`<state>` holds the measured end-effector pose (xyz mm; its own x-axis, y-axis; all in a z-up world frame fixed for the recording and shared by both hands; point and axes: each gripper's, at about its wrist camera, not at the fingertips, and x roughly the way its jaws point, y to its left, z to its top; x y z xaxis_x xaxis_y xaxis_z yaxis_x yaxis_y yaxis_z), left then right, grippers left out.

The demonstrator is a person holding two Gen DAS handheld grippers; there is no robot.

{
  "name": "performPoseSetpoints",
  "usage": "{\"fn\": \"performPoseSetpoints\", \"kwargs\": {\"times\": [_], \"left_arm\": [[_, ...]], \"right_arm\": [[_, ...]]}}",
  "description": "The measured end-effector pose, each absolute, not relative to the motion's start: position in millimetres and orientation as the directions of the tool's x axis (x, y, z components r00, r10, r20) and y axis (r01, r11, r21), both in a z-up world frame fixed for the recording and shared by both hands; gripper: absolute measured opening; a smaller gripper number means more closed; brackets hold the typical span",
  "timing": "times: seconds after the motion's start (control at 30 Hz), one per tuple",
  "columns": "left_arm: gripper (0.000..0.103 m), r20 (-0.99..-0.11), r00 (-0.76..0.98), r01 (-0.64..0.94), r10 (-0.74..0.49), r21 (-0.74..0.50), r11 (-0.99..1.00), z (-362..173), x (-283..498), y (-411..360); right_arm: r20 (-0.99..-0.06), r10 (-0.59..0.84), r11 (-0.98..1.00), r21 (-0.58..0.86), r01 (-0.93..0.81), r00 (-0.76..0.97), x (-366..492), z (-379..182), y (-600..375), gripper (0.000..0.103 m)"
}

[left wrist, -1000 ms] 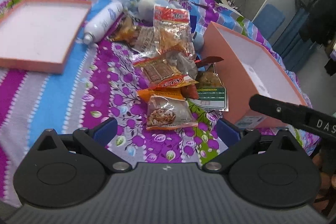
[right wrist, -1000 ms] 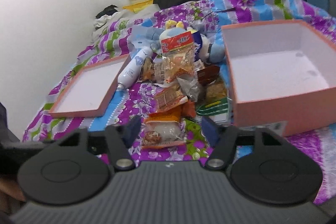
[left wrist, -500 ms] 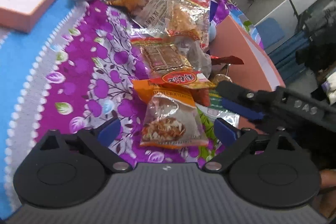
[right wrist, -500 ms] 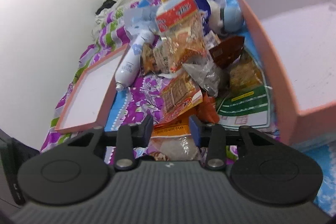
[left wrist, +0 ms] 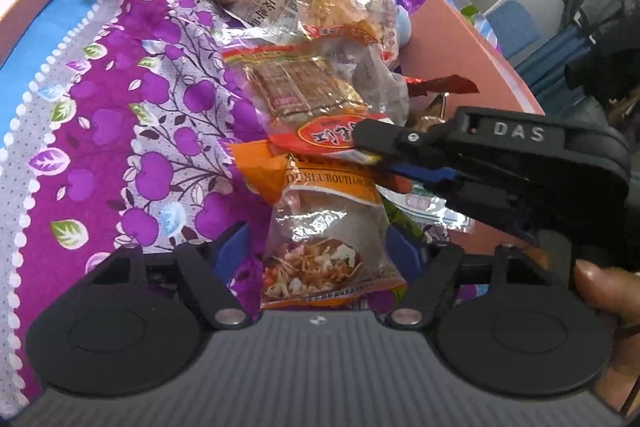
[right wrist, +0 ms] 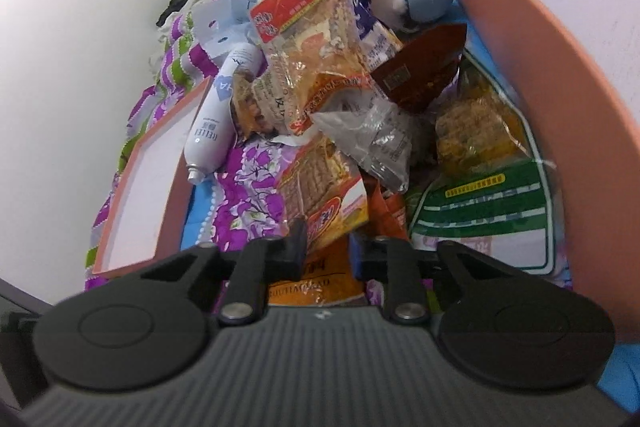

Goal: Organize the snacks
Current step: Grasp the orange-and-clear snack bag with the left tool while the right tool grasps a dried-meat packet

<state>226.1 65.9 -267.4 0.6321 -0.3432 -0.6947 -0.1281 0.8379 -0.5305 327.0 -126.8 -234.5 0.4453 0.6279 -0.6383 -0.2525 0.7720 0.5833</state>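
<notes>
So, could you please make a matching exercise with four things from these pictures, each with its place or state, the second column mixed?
Things:
1. white spray bottle
2. orange noodle packet
3. right claw
4. pink box

Places or states:
a. closing on the biscuit packet
b. between the open left claw fingers
c. lying beside the pink lid
d. empty, right of the pile

Pairs: 1-c, 2-b, 3-a, 4-d

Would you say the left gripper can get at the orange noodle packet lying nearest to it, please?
Probably yes: the left gripper is open with the orange noodle packet already between its fingers. The biscuit packet and the right gripper overlap only its far end.
</notes>
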Motion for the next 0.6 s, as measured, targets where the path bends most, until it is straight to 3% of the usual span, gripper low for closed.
{"fn": "performPoseSetpoints", "kwargs": {"times": [0.1,0.6], "left_arm": [[0.061,-0.690,0.623,-0.133,-0.368,-0.557,0.820,-269.1,225.8,66.1],[0.056,-0.751,0.590,-0.199,-0.296,-0.491,0.848,-245.7,163.0,87.4]], "right_arm": [[-0.623,0.639,0.766,0.573,-0.293,0.452,324.9,-228.9,-124.0,0.009],[-0.575,0.630,0.767,0.566,-0.302,0.522,286.6,-195.5,-137.6,0.003]]}}
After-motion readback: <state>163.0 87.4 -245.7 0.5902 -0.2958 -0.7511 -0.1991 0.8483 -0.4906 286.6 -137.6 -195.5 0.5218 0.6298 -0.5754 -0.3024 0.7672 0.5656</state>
